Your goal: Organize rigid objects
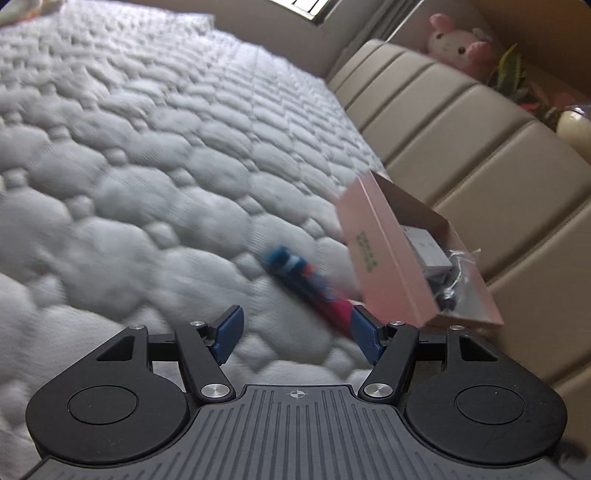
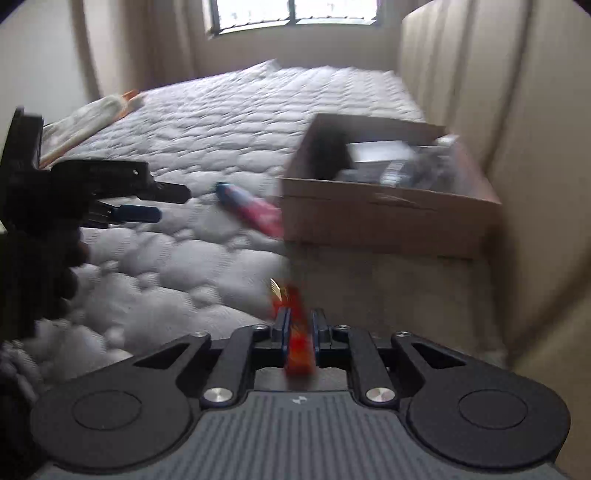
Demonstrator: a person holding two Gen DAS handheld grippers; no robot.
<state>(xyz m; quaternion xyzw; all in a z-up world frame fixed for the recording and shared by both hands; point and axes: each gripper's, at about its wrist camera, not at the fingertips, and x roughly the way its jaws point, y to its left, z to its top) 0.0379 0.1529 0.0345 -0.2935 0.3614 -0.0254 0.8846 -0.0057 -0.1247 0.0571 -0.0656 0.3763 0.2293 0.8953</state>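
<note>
Right tongs (image 2: pixel 299 332) clamped on a blurred orange-red object (image 2: pixel 297 341), left tongs (image 1: pixel 297 334) spread apart over the mattress (image 1: pixel 147 166), blue-and-red tube (image 1: pixel 306 286) lying beside the open cardboard box (image 1: pixel 384 258).

A bare quilted white mattress (image 1: pixel 147 155) fills most of the room and reaches far back toward the window (image 2: pixel 291 13). Daylight comes through this window, which has dark bars, and it falls pale on the mattress. Beige curtains (image 2: pixel 147 40) hang beside the window on its left. Along one side of the mattress stands a padded beige headboard (image 1: pixel 461 122) with wide vertical panels. Behind the headboard, on a ledge, sits a pink plush rabbit (image 1: pixel 456 38), and near it some green leaves (image 1: pixel 511 70). The wall (image 2: pixel 37 62) is plain and light.
</note>
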